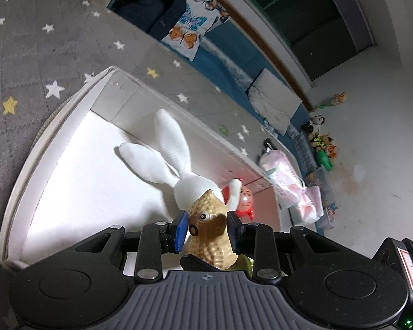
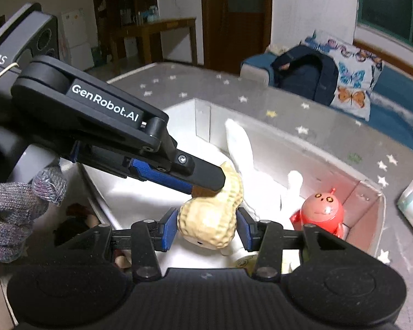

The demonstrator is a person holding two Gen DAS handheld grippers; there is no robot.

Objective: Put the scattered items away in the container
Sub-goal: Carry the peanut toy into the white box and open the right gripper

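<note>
A tan peanut-shaped toy (image 1: 209,227) with googly eyes is held over the white box (image 1: 55,126). My left gripper (image 1: 208,231) is shut on the peanut toy's upper half. In the right wrist view the left gripper (image 2: 206,180) reaches in from the left onto the peanut toy (image 2: 209,220). My right gripper (image 2: 208,229) has its blue pads (image 2: 169,228) against the toy's lower half, shut on it. A white plush rabbit (image 1: 173,154) and a red round toy (image 2: 320,211) lie inside the box (image 2: 366,192).
The box stands on a grey star-patterned mat (image 1: 27,55). A pink-white pack (image 1: 286,181) lies beside the box. A blue sofa with a butterfly pillow (image 2: 355,82) and dark backpack (image 2: 303,74) is behind. Small toys (image 1: 322,143) line the wall.
</note>
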